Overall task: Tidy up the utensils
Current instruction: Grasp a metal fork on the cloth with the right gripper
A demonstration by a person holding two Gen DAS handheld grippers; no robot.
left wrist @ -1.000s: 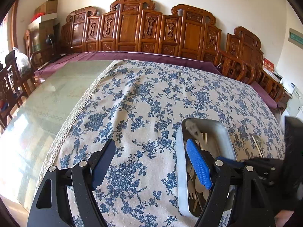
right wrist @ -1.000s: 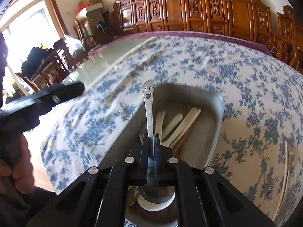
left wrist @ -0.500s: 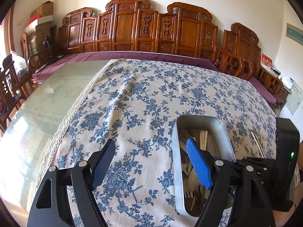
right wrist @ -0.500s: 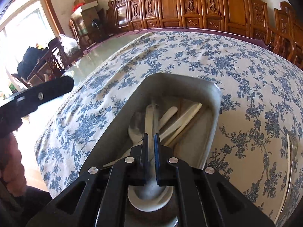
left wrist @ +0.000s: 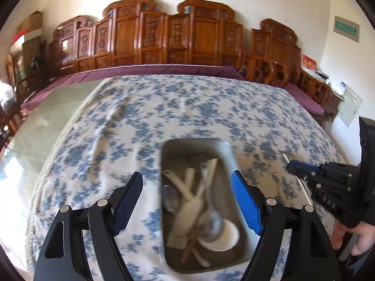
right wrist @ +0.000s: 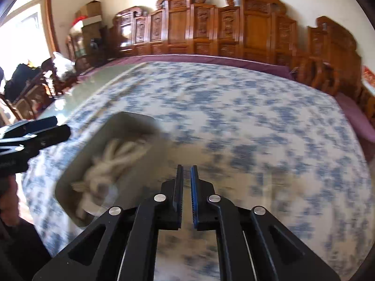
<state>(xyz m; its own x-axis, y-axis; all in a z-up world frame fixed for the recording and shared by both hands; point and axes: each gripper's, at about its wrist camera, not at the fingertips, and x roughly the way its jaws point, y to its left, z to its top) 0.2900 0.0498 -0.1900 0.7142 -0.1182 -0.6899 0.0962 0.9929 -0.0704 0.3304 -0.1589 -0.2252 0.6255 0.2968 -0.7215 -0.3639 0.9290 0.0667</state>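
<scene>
Right gripper (right wrist: 186,167): closed to a slit, nothing between the pads. A second ago clamped on a metal spoon (left wrist: 213,220) held upright above the tray (left wrist: 194,140); half a second ago spoon already down among the pale utensils, jaws all but shut just over it. Now swung off to the right of the tray, out over the bare cloth (left wrist: 187,105), with heavy blur in its own view.

Left gripper (left wrist: 186,175): jaws wide, empty, same spread as before. Shifted sideways, though: earlier over the cloth with the tray off to the right, now right above the tray, whose far end shows between the fingers.

Meaning for the task: one more piece filed. Spoon lying in the tray with the wooden and white pieces, bowl end near a white ladle or dish at the near end; not sorted by kind, only gathered.

Just ahead of the right fingertips, a thin glinting tip (left wrist: 284,155) on the cloth, well right of the tray. Too blurred to name, but probably the next piece to fetch. Likely next need: jaws reopened before any pickup there, and a low, flat approach for something so slim on soft fabric.
</scene>
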